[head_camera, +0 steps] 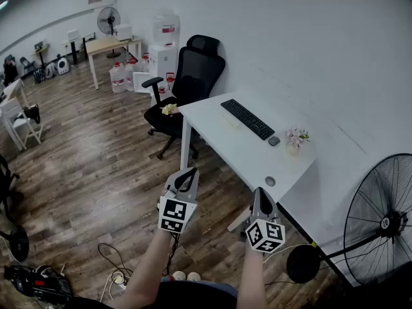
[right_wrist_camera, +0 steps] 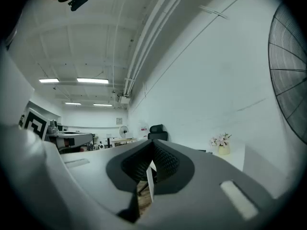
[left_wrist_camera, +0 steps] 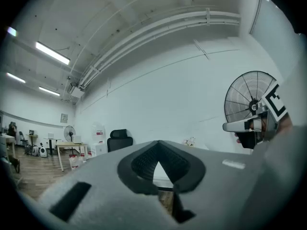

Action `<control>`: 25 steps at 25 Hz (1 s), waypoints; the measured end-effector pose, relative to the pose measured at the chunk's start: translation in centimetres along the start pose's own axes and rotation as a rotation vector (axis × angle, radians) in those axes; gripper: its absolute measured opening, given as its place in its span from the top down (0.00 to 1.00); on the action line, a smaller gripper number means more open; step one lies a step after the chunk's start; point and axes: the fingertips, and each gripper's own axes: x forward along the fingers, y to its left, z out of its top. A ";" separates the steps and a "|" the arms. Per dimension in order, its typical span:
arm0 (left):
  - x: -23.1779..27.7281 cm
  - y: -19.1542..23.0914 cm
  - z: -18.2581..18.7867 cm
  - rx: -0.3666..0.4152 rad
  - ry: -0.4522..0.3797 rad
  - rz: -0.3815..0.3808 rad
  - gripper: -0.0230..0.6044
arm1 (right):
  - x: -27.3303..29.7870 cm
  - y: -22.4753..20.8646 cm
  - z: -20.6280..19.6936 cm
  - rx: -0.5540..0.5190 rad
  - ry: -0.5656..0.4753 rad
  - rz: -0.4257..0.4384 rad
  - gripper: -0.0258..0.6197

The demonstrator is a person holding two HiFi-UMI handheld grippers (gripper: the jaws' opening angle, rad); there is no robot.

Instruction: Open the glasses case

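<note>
Two grippers raised, neither touching anything: we judge this the approach step, with the case not yet reached. Left gripper held level, its fingers closed together on nothing. Right gripper just beside it, also level, fingers pressed shut and empty. Both forearms reach forward, short of the counter. On it we see a keyboard and a flower pot; no glasses case shows in any view. Next move calls for stepping in, locating the case, then spreading the fingers
</note>
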 end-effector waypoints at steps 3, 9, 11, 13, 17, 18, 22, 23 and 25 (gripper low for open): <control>0.1 -0.1 -0.2 -0.003 0.003 0.002 0.95 | 0.0 -0.1 -0.3 0.001 0.005 0.001 0.94; 0.6 -0.7 -0.6 0.002 0.015 -0.007 0.95 | 0.1 -0.7 -0.4 0.005 0.008 0.001 0.94; 0.7 -0.8 -0.6 0.006 0.017 -0.008 0.95 | 0.1 -0.8 -0.5 0.007 0.009 0.002 0.94; 0.8 -0.8 -0.5 0.009 0.018 -0.008 0.95 | 0.2 -0.9 -0.5 0.012 0.010 0.003 0.94; 1.0 -0.8 -0.7 0.010 0.023 -0.001 0.95 | 0.4 -0.9 -0.7 0.014 0.012 0.015 0.94; 1.0 -0.8 -0.7 0.009 0.024 0.000 0.95 | 0.5 -0.9 -0.7 0.013 0.015 0.018 0.94; 1.2 -0.8 -0.8 0.008 0.030 0.005 0.95 | 0.9 -0.8 -1.0 0.005 0.031 0.026 0.94; 1.3 -0.7 -0.8 0.008 0.032 0.006 0.95 | 1.0 -0.8 -1.1 0.004 0.035 0.029 0.94; 1.5 -0.7 -1.0 0.007 0.037 0.008 0.95 | 1.2 -0.8 -1.3 0.007 0.041 0.035 0.94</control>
